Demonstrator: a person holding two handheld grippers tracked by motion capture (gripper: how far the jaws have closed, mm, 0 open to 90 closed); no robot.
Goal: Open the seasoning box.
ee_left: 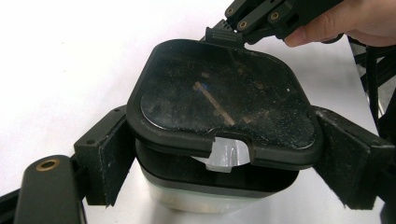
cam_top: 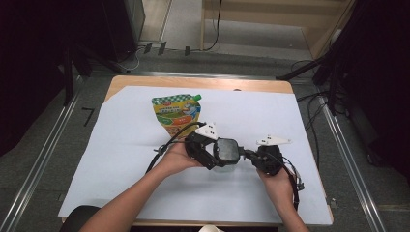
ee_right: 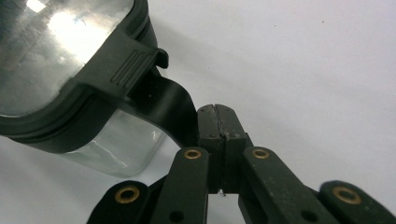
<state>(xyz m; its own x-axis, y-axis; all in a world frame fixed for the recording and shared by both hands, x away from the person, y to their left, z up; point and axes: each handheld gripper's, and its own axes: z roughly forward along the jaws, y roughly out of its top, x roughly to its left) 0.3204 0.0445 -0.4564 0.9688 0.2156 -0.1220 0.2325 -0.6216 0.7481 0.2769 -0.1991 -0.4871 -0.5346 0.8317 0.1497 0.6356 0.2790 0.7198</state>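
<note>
- High view: the jar (cam_top: 226, 152) stands on the white sheet (cam_top: 121, 159) near the person's edge of the table (cam_top: 193, 83), between the two tools. The left gripper (cam_top: 212, 153) is around its body, and the right gripper (cam_top: 252, 155) comes to its right side. A colourful pouch (cam_top: 177, 114) lies behind, apart from the jar.
- Left gripper view: the pads (ee_left: 105, 156) press both sides of the glass jar (ee_left: 205, 191), so this gripper holds it. The dark lid (ee_left: 224, 100) sits a little tilted. I think this grip should remain firm and low, so the jar does not tip.
- Right gripper view: the right gripper (ee_right: 218, 123) has its jaws fully closed, and they seem to pinch the lid's clasp (ee_right: 173, 109). To open it well, pull the clasp gently outward and upward; a hard pull could drag the jar (ee_right: 116, 149).
</note>
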